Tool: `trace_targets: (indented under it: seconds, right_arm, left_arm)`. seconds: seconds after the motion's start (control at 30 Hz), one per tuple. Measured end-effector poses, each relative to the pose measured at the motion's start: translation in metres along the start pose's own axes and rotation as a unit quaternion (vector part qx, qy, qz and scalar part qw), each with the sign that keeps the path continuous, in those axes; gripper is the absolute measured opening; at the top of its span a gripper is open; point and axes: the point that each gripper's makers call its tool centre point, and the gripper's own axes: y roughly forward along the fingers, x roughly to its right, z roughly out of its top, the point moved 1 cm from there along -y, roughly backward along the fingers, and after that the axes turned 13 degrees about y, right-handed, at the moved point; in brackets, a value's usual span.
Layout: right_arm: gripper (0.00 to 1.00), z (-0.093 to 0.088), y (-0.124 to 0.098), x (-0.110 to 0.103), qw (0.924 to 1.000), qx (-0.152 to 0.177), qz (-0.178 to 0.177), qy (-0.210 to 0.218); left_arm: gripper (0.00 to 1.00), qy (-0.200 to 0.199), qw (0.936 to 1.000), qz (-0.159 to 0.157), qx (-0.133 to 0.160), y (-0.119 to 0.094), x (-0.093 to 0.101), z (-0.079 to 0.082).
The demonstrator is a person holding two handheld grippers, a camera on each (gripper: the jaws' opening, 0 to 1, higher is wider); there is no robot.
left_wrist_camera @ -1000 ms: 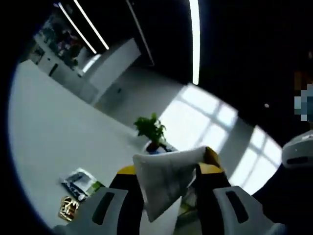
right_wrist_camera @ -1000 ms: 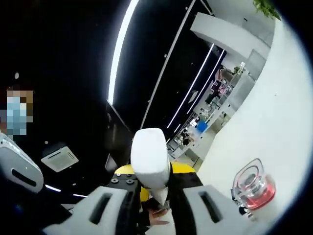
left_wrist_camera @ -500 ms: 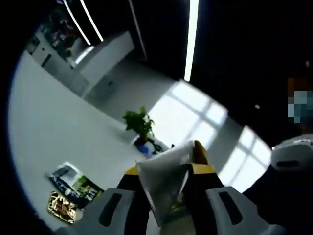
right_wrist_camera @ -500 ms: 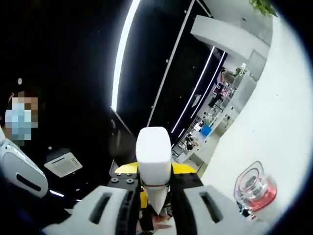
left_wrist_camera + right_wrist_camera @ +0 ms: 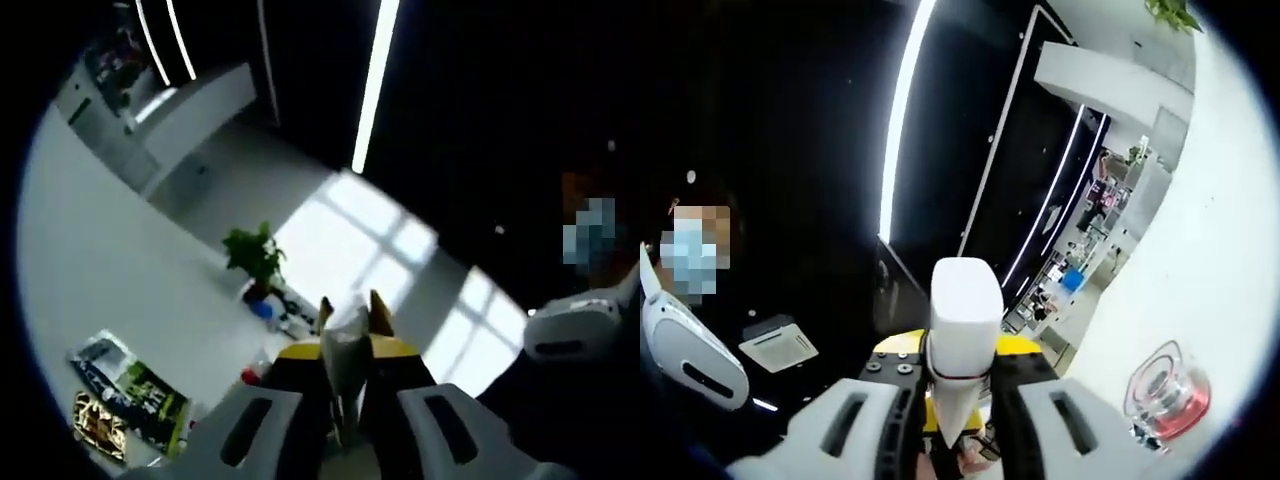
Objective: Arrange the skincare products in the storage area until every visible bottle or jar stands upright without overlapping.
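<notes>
In the left gripper view my left gripper (image 5: 352, 318) is shut on a thin white tube (image 5: 345, 355), seen edge-on between the yellow-tipped jaws. In the right gripper view my right gripper (image 5: 958, 352) is shut on a white bottle with a blocky white cap (image 5: 965, 320) that stands up between the jaws. A clear jar with pink contents (image 5: 1165, 392) stands on the white table (image 5: 1200, 260) at the lower right. Both grippers are raised above the table, and each shows at the edge of the other's view: the right gripper (image 5: 572, 332), the left gripper (image 5: 688, 352).
Green and blue packets (image 5: 125, 385) and a gold packet (image 5: 92, 422) lie on the white table (image 5: 90, 260) at lower left. A potted plant (image 5: 255, 258) stands further back, with small items beside it. A person stands behind the grippers.
The white tube in my left gripper has turned from broadside to edge-on, and that view has swung. The right gripper still holds its white-capped bottle, shifted only slightly.
</notes>
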Motion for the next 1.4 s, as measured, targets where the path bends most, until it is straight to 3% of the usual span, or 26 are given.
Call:
trace_targets:
  seconds: [0.2, 0.47, 0.67, 0.87, 0.97, 1.2, 1.4]
  right_arm:
    - [0.25, 0.003, 0.000, 0.003, 0.9998, 0.011, -0.006, -0.014]
    - [0.29, 0.004, 0.000, 0.014, 0.9987, 0.015, -0.036, -0.033]
    - [0.31, 0.002, 0.001, 0.018, 0.9966, 0.006, -0.051, -0.064]
    - [0.25, 0.005, -0.001, 0.015, 0.9962, 0.012, -0.048, -0.071]
    - [0.26, 0.007, -0.002, 0.016, 0.9960, 0.017, -0.051, -0.071]
    - [0.27, 0.011, -0.003, 0.015, 0.9954, 0.027, -0.052, -0.076]
    - [0.28, 0.017, -0.006, 0.014, 0.9942, 0.041, -0.056, -0.082]
  left_arm:
    - [0.05, -0.018, 0.9998, 0.005, 0.010, -0.002, -0.010, 0.005]
    - [0.05, -0.007, 0.9995, 0.024, 0.021, -0.006, -0.018, 0.008]
    - [0.04, -0.010, 0.9979, 0.037, 0.052, -0.012, -0.024, 0.017]
    - [0.04, -0.028, 0.9928, 0.051, 0.105, -0.024, -0.031, 0.033]
    - [0.04, -0.013, 0.9901, 0.078, 0.116, -0.031, -0.036, 0.039]
    - [0.04, -0.018, 0.9854, 0.129, 0.110, -0.040, -0.054, 0.037]
    - [0.04, 0.003, 0.9807, 0.186, 0.059, -0.047, -0.071, 0.024]
